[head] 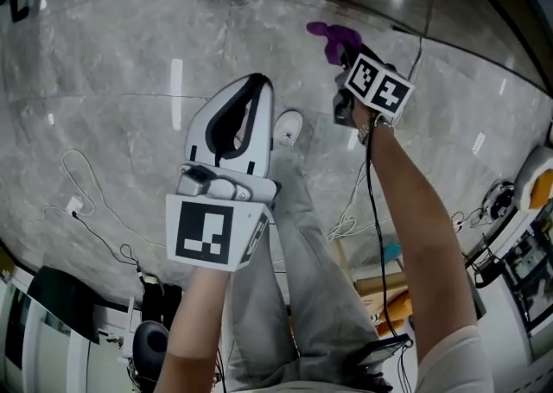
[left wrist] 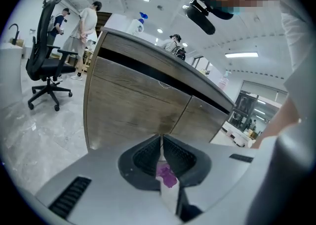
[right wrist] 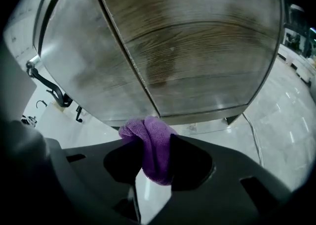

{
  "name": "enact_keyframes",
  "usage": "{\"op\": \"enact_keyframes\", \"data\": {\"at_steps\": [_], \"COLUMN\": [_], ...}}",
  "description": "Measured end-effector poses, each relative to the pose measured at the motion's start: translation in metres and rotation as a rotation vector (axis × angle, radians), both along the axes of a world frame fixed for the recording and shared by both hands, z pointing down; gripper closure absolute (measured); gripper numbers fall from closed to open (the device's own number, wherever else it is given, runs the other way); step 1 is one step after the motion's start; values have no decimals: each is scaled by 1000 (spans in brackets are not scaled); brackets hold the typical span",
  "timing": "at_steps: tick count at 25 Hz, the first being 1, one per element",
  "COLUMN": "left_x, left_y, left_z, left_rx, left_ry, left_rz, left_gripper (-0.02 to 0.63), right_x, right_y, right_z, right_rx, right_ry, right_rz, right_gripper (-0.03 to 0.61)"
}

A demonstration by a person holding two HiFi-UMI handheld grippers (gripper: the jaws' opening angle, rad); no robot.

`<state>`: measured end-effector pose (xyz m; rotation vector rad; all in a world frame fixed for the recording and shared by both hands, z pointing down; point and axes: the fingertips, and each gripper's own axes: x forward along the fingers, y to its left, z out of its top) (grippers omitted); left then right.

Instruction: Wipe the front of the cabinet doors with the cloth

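Note:
A purple cloth (right wrist: 156, 150) is pinched in my right gripper (right wrist: 154, 139), which is shut on it; a bunched end sticks out past the jaws. Close ahead are the wood-grain cabinet doors (right wrist: 197, 61), and the cloth sits near their bottom edge. From the head view the cloth (head: 333, 35) shows at the tip of the right gripper (head: 346, 54), held out over the floor. My left gripper (head: 256, 85) hangs lower left, jaws shut. In the left gripper view its jaws (left wrist: 162, 145) meet, with a small purple patch behind them. The cabinet doors (left wrist: 133, 105) stand further off there.
A black office chair (left wrist: 47, 56) and people (left wrist: 86, 26) stand left of the cabinet. A spray bottle (left wrist: 141, 21) is on the countertop. Cables (head: 95, 201) trail over the marble floor, and the person's white shoe (head: 288, 126) lies between the grippers. Shelving (head: 527, 236) stands at right.

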<state>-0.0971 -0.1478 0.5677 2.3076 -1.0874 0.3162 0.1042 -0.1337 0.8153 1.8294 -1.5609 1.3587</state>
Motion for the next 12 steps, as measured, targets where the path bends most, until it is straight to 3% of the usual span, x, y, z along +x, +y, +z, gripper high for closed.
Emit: {"op": "enact_keyframes", "data": {"at_steps": [3, 7, 9, 12], "left_x": [-4, -10, -16, -25], "left_y": [10, 22, 31, 47], "left_z": [-4, -5, -7, -19], "left_rx": [-4, 0, -12, -11], "left_ry": [-15, -29, -27, -21], "left_rz": [56, 93, 88, 101], "left_gripper": [591, 591, 591, 591], "right_x": [-10, -34, -52, -80], "right_y": [24, 45, 54, 59], "right_z": [-13, -29, -50, -106], "right_rx": [1, 30, 77, 222], "right_ry": [-7, 31, 16, -49], "right_rz": [-2, -124, -158, -178], "right_gripper": [438, 439, 439, 438]}}
